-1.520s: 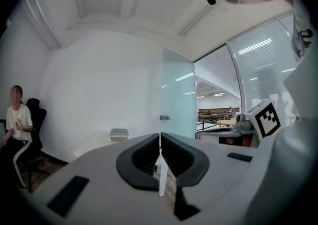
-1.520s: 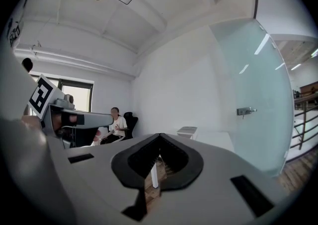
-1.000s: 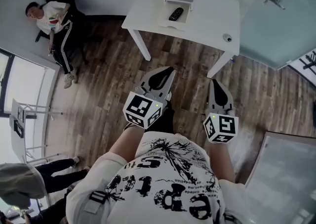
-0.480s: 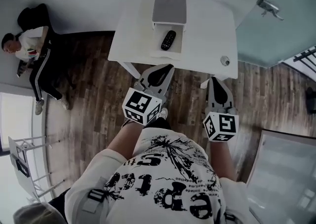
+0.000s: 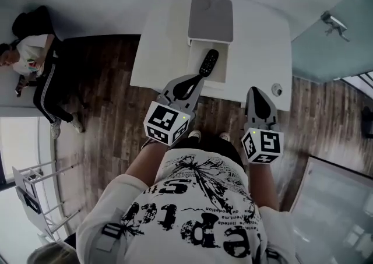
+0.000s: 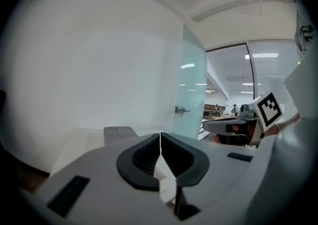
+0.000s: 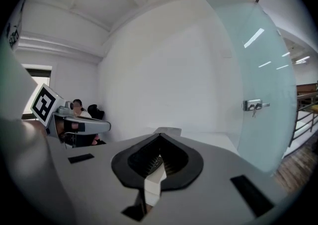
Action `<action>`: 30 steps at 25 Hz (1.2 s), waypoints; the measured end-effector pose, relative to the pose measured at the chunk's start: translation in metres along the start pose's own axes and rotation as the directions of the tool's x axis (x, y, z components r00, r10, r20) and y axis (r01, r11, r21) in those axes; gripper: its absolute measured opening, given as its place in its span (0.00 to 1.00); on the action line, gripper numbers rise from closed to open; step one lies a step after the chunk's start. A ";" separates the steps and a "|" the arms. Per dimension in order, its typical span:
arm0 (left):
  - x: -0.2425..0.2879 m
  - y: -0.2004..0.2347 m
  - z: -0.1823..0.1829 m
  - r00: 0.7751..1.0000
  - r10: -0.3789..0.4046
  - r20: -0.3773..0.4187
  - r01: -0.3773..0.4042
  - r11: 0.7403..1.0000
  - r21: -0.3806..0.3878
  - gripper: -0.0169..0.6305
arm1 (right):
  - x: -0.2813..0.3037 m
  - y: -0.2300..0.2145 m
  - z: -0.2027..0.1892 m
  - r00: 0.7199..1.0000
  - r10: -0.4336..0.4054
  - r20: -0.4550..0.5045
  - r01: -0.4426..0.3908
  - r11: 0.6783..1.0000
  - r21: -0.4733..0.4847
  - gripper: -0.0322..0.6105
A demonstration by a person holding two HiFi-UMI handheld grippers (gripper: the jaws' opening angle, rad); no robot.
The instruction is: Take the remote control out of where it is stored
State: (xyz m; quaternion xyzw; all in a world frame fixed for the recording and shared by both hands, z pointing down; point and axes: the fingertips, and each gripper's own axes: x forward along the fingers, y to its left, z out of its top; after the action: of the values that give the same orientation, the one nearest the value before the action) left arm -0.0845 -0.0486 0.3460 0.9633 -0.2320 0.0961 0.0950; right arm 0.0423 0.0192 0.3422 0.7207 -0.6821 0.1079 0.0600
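A white short-sleeved T-shirt (image 5: pixel 192 210) fills the lower frame, printed with black lettering and splashes, with a dark buckled strap (image 5: pixel 113 232) at its lower left. The pale grey left tongs (image 5: pixel 195 78) and right tongs (image 5: pixel 254 90) each bear a white cube (image 5: pixel 167 123) of black square markers.

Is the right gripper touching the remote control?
Apart. In the head view, bare white table separates the right gripper from the remote control.
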 end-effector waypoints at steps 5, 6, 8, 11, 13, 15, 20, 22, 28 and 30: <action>0.031 0.035 -0.009 0.996 0.082 -0.034 -0.084 0.995 -0.061 0.04 | 0.049 -0.013 0.008 0.998 0.065 -0.013 -0.066 0.998 -0.012 0.05; 0.038 0.040 -0.010 0.994 0.098 -0.043 -0.101 0.992 -0.071 0.04 | 0.060 -0.018 0.010 0.996 0.086 -0.016 -0.087 0.996 -0.015 0.05; 0.053 0.047 -0.011 0.990 0.127 -0.064 -0.131 0.988 -0.078 0.04 | 0.082 -0.027 0.012 0.991 0.131 -0.024 -0.132 0.991 -0.015 0.05; 0.070 0.054 -0.014 0.978 0.179 -0.102 -0.188 0.979 -0.077 0.04 | 0.112 -0.037 0.013 0.979 0.201 -0.038 -0.201 0.980 0.000 0.05; 0.082 0.061 -0.019 0.967 0.222 -0.128 -0.234 0.968 -0.087 0.04 | 0.131 -0.041 0.016 0.966 0.253 -0.045 -0.253 0.967 0.006 0.05; 0.097 0.070 -0.025 0.953 0.266 -0.145 -0.283 0.953 -0.108 0.04 | 0.148 -0.047 0.018 0.952 0.301 -0.052 -0.302 0.953 0.004 0.05; 0.126 0.082 -0.046 0.912 0.348 -0.217 -0.373 0.924 -0.084 0.04 | 0.176 -0.066 0.005 0.916 0.390 -0.095 -0.389 0.921 0.030 0.05; 0.135 0.083 -0.058 0.897 0.356 -0.261 -0.384 0.922 -0.060 0.04 | 0.185 -0.073 -0.005 0.904 0.409 -0.122 -0.408 0.912 0.039 0.05; 0.147 0.079 -0.098 0.855 0.303 -0.421 -0.355 0.934 -0.049 0.07 | 0.197 -0.073 -0.028 0.877 0.448 -0.173 -0.431 0.893 0.130 0.05; 0.150 0.080 -0.108 0.847 0.262 -0.463 -0.331 0.941 -0.073 0.11 | 0.200 -0.071 -0.035 0.877 0.443 -0.187 -0.421 0.895 0.148 0.05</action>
State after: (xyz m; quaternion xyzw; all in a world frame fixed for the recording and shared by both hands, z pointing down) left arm -0.0057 -0.1582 0.4957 0.8577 -0.3568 0.3106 0.2016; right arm 0.1193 -0.1626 0.4284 0.5362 -0.8088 0.2310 0.0709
